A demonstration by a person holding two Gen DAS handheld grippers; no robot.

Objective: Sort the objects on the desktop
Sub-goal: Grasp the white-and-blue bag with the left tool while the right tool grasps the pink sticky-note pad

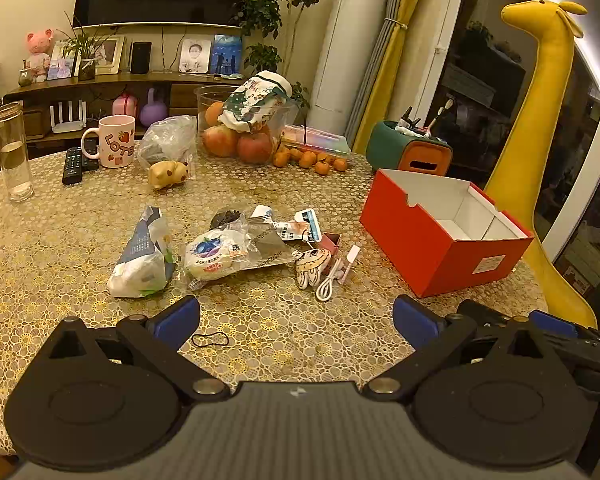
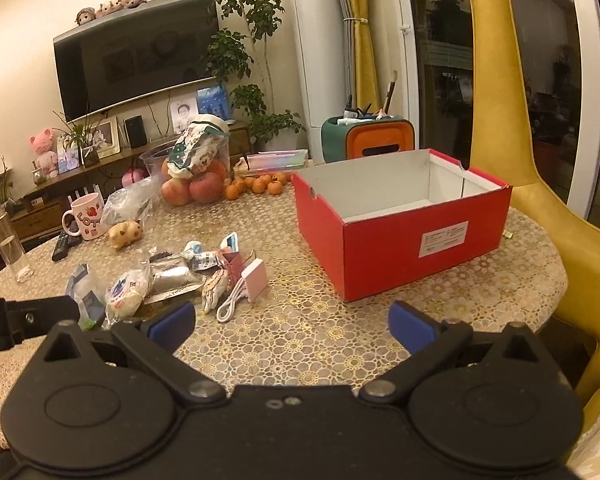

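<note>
A: Status on both grippers?

B: Left gripper (image 1: 296, 322) spread wide, nothing between the blue pads (image 1: 178, 320). Right gripper (image 2: 292, 326) same, wide apart and empty. Both hang over the near edge of the table (image 1: 40, 248).

A: Where's the box?

B: Red box (image 1: 440, 236), lid off, white inside, looks empty as far as I can see in. It sits on the right side of the table. In the right wrist view its long axis runs left-near to right-far, and the short end with the white label (image 2: 443, 239) faces the camera.

A: And the loose stuff?

B: Pile sits left of the box, clearly apart from it. Blue-white bag (image 1: 142, 256) lies at the pile's left end, long axis running away from the camera, slightly tilted. Next to it a round blueberry-print packet (image 1: 214, 254), touching a silver wrapper (image 1: 268, 246). A striped plush toy (image 1: 312, 266) lies at the right end, head toward the box. A coiled white cable (image 1: 328, 286) is just beside the toy, with a pink clip (image 2: 256, 278) touching it.

A: Anything closer in?

B: Black hair tie (image 1: 210, 340) flat on the tablecloth, just ahead of the left gripper's left pad, long axis left to right.

A: Background?

B: Pink mug (image 1: 116, 146), remote (image 1: 72, 164), glass bottle (image 1: 14, 152), fruit bowl (image 1: 240, 128), all at the far side.
</note>
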